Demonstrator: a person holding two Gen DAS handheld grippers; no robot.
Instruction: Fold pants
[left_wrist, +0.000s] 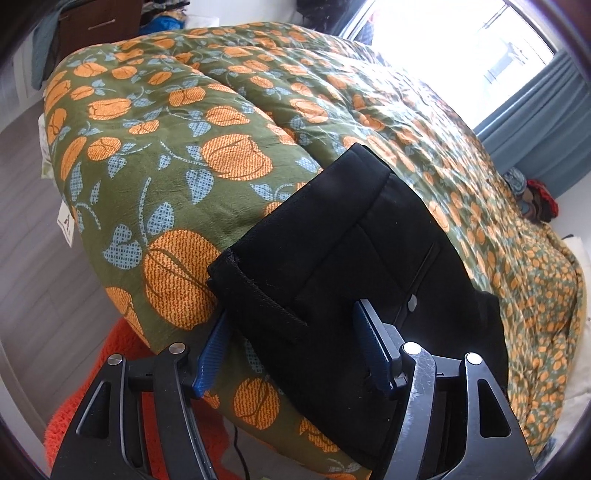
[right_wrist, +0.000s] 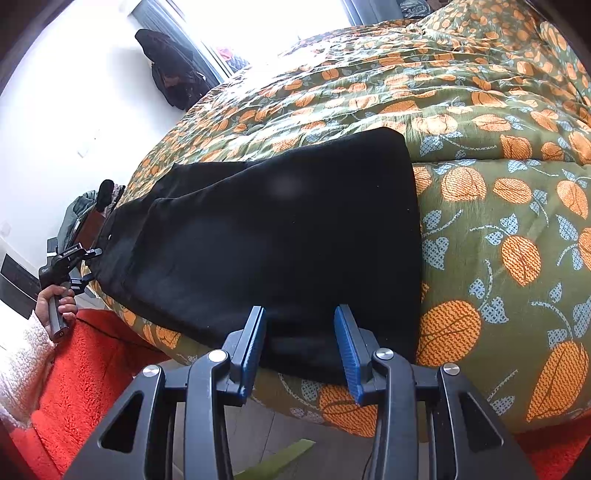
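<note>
Black pants (left_wrist: 354, 266) lie folded lengthwise on a green quilt with orange fruit print (left_wrist: 166, 177), near the bed's front edge. In the left wrist view the waistband end with a belt loop and a button lies between my left gripper's (left_wrist: 291, 332) open blue fingers (left_wrist: 212, 354). In the right wrist view the pants (right_wrist: 277, 236) stretch away to the left, and my right gripper (right_wrist: 301, 317) is open with its fingers (right_wrist: 347, 347) either side of the near edge. The left gripper (right_wrist: 66, 262) shows at far left, held in a hand.
An orange shaggy rug (right_wrist: 85, 365) lies on the floor below the bed edge. A bright window with blue curtains (left_wrist: 535, 110) is behind the bed. A dark jacket (right_wrist: 170, 70) hangs on the white wall. A wooden dresser (left_wrist: 99, 22) stands at the far left.
</note>
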